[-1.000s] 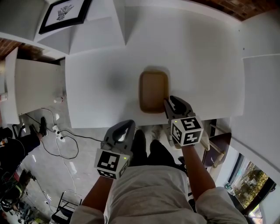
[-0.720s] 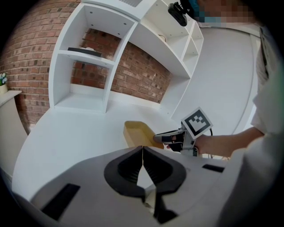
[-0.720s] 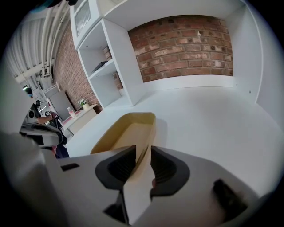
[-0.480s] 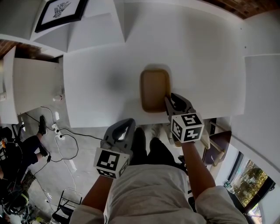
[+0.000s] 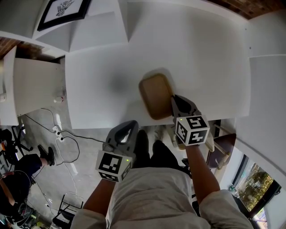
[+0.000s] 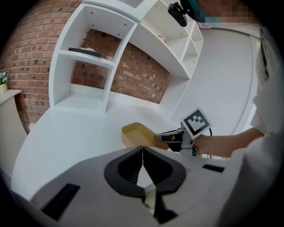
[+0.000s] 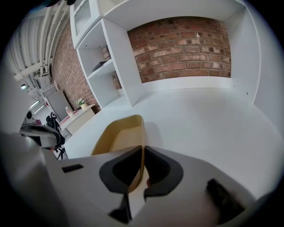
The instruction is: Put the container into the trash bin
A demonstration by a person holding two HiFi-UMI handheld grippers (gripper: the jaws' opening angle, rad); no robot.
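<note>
The container (image 5: 156, 96), a single tan, shallow, open-topped tub, sits just below the middle of the head view, near the front edge of the table and turned askew to that edge. Whether it rests flat on the top or is raised a little I cannot tell.

One white table (image 5: 103, 53) fills the upper half of that view. In the left gripper view one white shelf unit (image 6: 88, 57) stands against a brick wall at the upper left.

There are two grippers. The right gripper (image 5: 176, 102), at the lower right of the middle, has its jaws clamped on the container's near wall; its own view shows that thin wall pinched between them. The left gripper (image 5: 128, 127), at the lower left of the middle, is off the table's edge, above the floor. Its jaws are pressed together with nothing between them.

One black-framed picture (image 5: 65, 11) lies at the upper left. Cables (image 5: 67, 143) trail over the floor at the left.
</note>
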